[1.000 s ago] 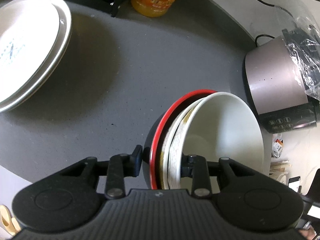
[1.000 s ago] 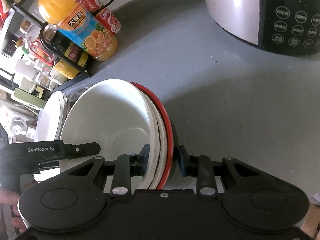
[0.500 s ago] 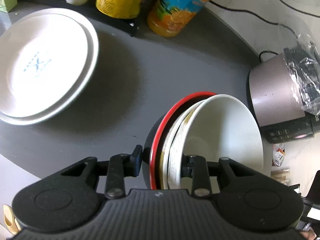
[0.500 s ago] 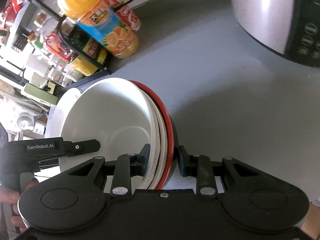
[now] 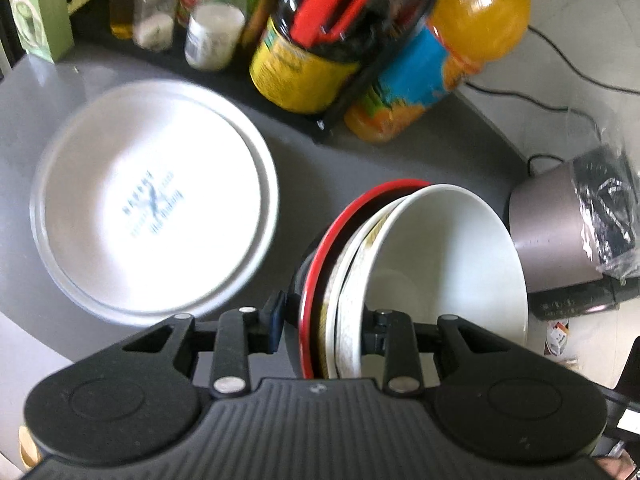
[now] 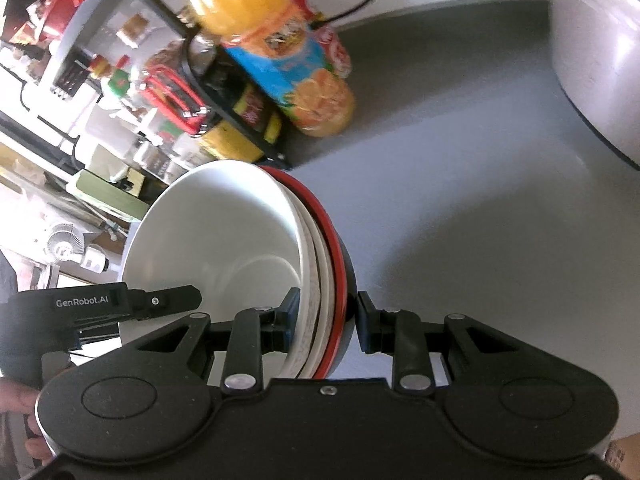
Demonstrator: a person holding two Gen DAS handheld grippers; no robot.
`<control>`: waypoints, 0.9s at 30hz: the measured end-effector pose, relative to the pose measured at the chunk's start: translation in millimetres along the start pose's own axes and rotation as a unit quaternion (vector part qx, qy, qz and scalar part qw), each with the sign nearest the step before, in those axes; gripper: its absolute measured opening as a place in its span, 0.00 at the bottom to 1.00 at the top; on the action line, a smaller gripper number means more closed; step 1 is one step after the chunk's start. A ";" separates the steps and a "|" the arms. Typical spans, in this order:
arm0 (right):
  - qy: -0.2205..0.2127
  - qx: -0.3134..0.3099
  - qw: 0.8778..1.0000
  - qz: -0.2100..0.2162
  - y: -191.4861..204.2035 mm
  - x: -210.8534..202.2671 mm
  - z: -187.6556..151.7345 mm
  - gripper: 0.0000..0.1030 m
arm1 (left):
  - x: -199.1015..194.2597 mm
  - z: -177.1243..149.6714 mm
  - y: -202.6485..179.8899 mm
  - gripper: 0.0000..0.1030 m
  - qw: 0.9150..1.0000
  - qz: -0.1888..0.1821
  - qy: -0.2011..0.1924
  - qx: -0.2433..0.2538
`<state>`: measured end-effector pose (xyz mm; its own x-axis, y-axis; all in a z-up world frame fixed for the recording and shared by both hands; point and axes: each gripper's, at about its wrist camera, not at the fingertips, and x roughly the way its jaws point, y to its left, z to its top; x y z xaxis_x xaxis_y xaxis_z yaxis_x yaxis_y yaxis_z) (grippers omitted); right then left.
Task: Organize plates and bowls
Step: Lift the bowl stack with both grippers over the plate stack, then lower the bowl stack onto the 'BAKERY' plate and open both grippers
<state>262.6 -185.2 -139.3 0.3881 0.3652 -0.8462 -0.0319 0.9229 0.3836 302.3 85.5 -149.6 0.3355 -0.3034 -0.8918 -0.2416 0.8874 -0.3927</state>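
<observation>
Left wrist: nested bowls (image 5: 432,264) clamped in hand-held gripper (image 5: 324,320).

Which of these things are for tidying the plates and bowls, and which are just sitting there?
For the job:
- stack of bowls, held by both grippers
- white plates on the counter

Just sitting there:
- orange juice bottle
- rice cooker
- spice jars
</observation>
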 end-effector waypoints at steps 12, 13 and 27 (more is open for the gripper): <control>0.004 -0.022 1.000 0.009 49.4 21.9 12.9 0.27 | -22.4 28.5 43.6 0.30 1.000 0.003 -0.017 -0.017; 0.005 -0.023 1.000 0.009 53.2 23.7 12.7 0.27 | -23.3 29.7 47.9 0.30 1.000 0.003 -0.018 -0.020; 0.010 -0.022 1.000 0.014 106.7 65.5 15.7 0.27 | -35.6 56.9 104.1 0.30 0.999 0.008 -0.024 -0.036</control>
<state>299.0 -64.8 -148.0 0.3677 0.3925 -0.8431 -0.0825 0.9168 0.3908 317.0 208.5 -145.9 0.3740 -0.2703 -0.8872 -0.3109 0.8647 -0.3945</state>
